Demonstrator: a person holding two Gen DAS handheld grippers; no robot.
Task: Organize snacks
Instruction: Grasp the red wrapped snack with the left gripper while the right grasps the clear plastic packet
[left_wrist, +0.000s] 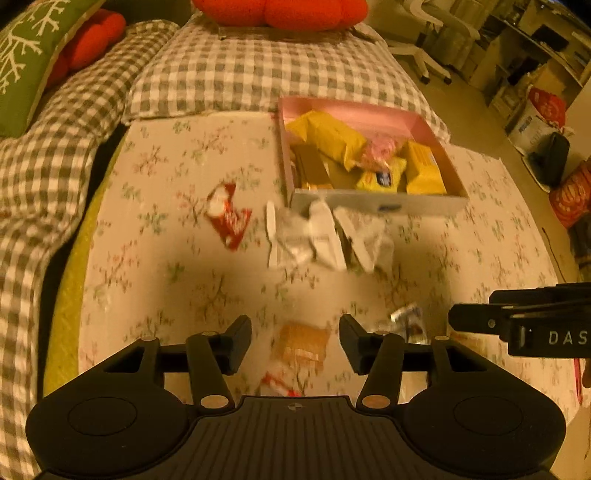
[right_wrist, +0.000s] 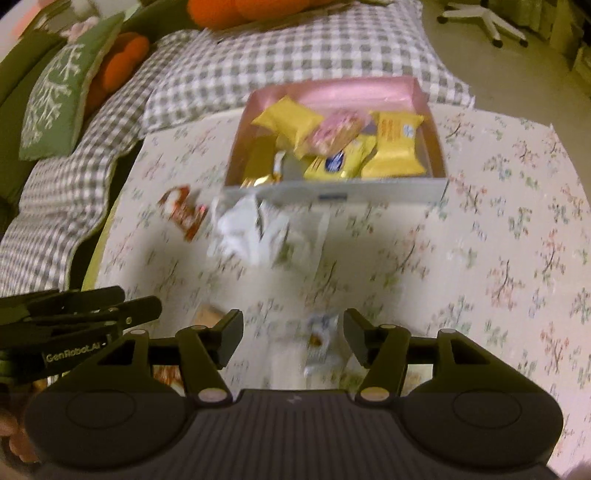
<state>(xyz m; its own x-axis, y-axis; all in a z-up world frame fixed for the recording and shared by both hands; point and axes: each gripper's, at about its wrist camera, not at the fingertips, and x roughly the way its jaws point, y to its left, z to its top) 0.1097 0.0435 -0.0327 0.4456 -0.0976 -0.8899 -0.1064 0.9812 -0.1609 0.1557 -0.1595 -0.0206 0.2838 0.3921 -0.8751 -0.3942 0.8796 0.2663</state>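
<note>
Both the left gripper and right gripper hang released and empty, the box already holds several snacks, while white wrappers and a red packet wait just before it.

a checked blanket lies past the floral cloth; a green pillow and red cushion sit beside an office chair.

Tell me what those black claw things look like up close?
The left gripper and right gripper are matte black: two flat fingers on hinged links with silvery pins, a ribbed middle and round side bulges. White lettering marks each side. No sleeves or cables show.
</note>
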